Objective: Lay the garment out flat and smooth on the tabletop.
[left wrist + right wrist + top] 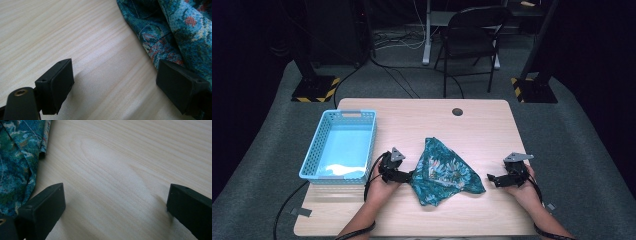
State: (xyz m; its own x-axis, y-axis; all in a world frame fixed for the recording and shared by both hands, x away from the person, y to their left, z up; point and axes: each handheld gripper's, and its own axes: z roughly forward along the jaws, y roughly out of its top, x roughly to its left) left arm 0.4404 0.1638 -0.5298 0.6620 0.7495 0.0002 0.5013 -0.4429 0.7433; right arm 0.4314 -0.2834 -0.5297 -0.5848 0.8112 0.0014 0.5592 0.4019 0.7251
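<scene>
Two black two-jaw grippers flank a crumpled teal floral-patterned cloth (443,171) on the light wooden table (472,130). Left gripper (408,176) touches the cloth's edge, jaws spread and grasping nothing; right gripper (491,179) rests just beside it, likewise released.

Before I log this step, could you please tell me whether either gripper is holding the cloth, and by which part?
Nothing is held. The left gripper stands open at the edge of the cloth; the right gripper is open over bare table.

In the left gripper view the cloth (175,27) ran off the top and right edges, and the far jaw of the left claw (115,87) covered part of its hem. In the right gripper view, beside the right claw (115,210), the cloth (17,157) was cut by the left edge.
</scene>
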